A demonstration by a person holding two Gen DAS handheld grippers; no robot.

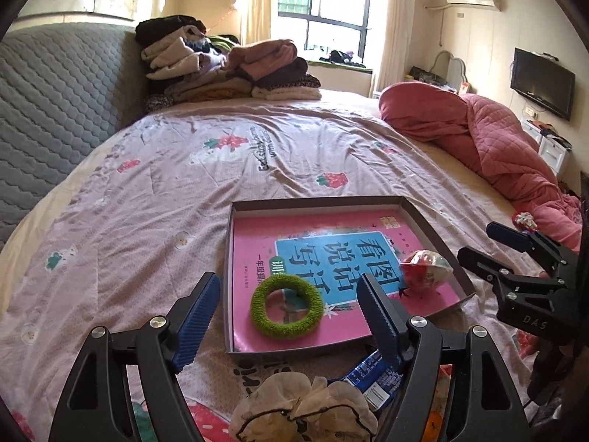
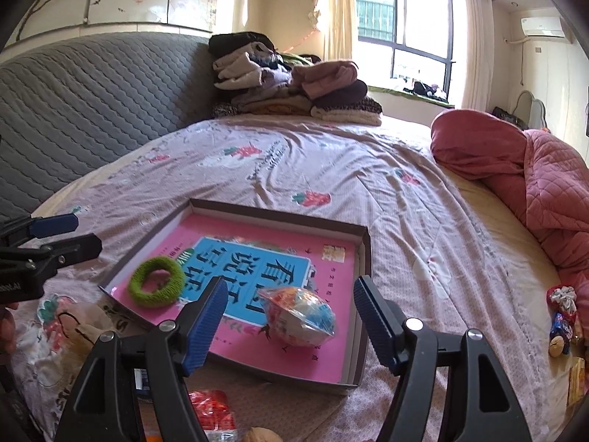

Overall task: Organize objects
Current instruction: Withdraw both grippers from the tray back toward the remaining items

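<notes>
A shallow cardboard box (image 1: 320, 200) (image 2: 279, 210) lies on the bed with a pink book (image 1: 257, 232) (image 2: 331, 350) flat inside it. On the book rest a green fuzzy ring (image 1: 285, 305) (image 2: 156, 287) and a plastic-wrapped ball-shaped snack (image 1: 425, 269) (image 2: 298, 316). My left gripper (image 1: 287, 278) (image 2: 86, 234) hovers open over the box's near edge, above the ring, with its pads clear of it. My right gripper (image 2: 291, 283) (image 1: 478, 241) is open too, raised over the box's near right corner. The wrapped ball shows between its fingers, untouched.
Loose items lie on the bedspread near me: a beige scrunchie (image 1: 305, 405), a blue packet (image 1: 375, 372), a red packet (image 2: 213, 409), a walnut (image 2: 261, 436), small trinkets (image 2: 561, 316). A clothes pile (image 1: 228, 70) sits by the grey headboard (image 1: 62, 92), a pink quilt (image 1: 497, 140) on the right.
</notes>
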